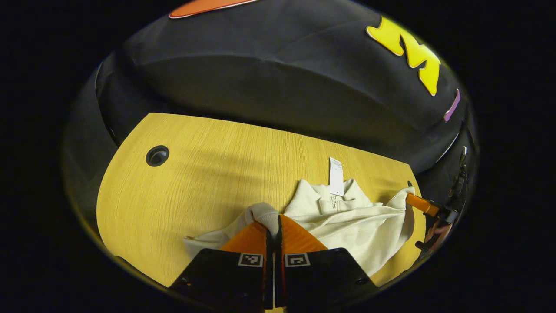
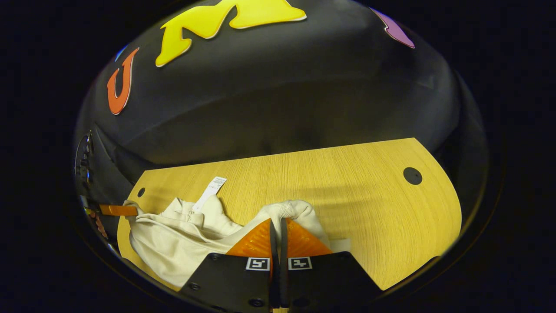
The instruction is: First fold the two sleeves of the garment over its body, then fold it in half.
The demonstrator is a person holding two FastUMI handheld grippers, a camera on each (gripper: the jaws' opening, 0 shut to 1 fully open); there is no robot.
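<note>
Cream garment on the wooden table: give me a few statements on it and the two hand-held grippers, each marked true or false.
1. The cream fabric garment lies flat and fully spread on the yellow wooden table. False: it is bunched, with both ends lifted.
2. The left hand-held gripper is shut on a fold of the garment. True.
3. The right hand-held gripper hangs open above bare table. False: it is shut on a cloth fold.
4. A white paper tag sticks out at the garment's collar. True.
5. The table has round dark holes in its top. True.
</note>
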